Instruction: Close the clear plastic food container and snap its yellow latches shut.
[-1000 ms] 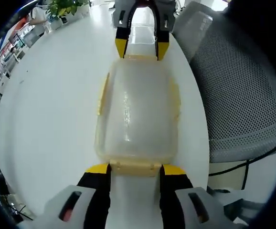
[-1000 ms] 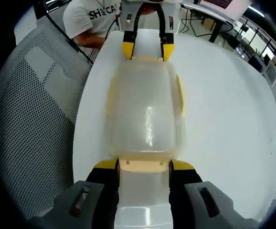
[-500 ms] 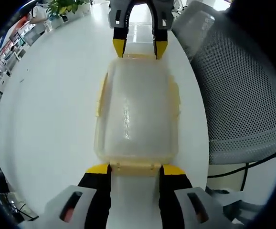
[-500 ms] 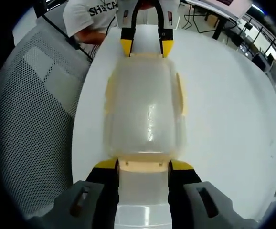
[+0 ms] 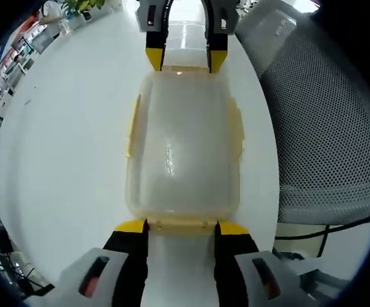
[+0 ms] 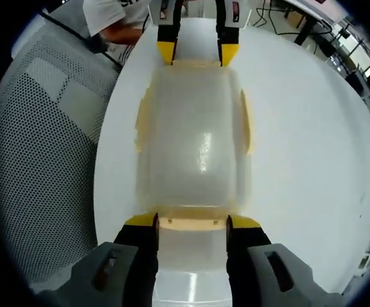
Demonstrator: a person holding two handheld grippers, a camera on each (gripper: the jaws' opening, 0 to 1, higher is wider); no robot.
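Lying lid-down-shut on white desk [image 5: 63, 147]: clear container [image 5: 184, 147], straight ahead of left tool [image 5: 181, 227], jaws spread astride near yellow end latch [image 5: 181, 224]. Opposite end flanked by right tool [image 6: 192, 221], jaws likewise spread. No legible writing on container. Mesh chair [image 5: 319, 128] just beside desk edge. Person's white shirt [image 6: 111, 16] beyond, lettering unreadable.

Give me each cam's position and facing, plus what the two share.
Left gripper view: rides the left gripper, looking along the clear container toward the right gripper; its own jaws straddle the near yellow latch.
Right gripper view: rides the right gripper, looking back toward the left gripper and a person's white shirt.
Shared: container, white table, mesh chair.
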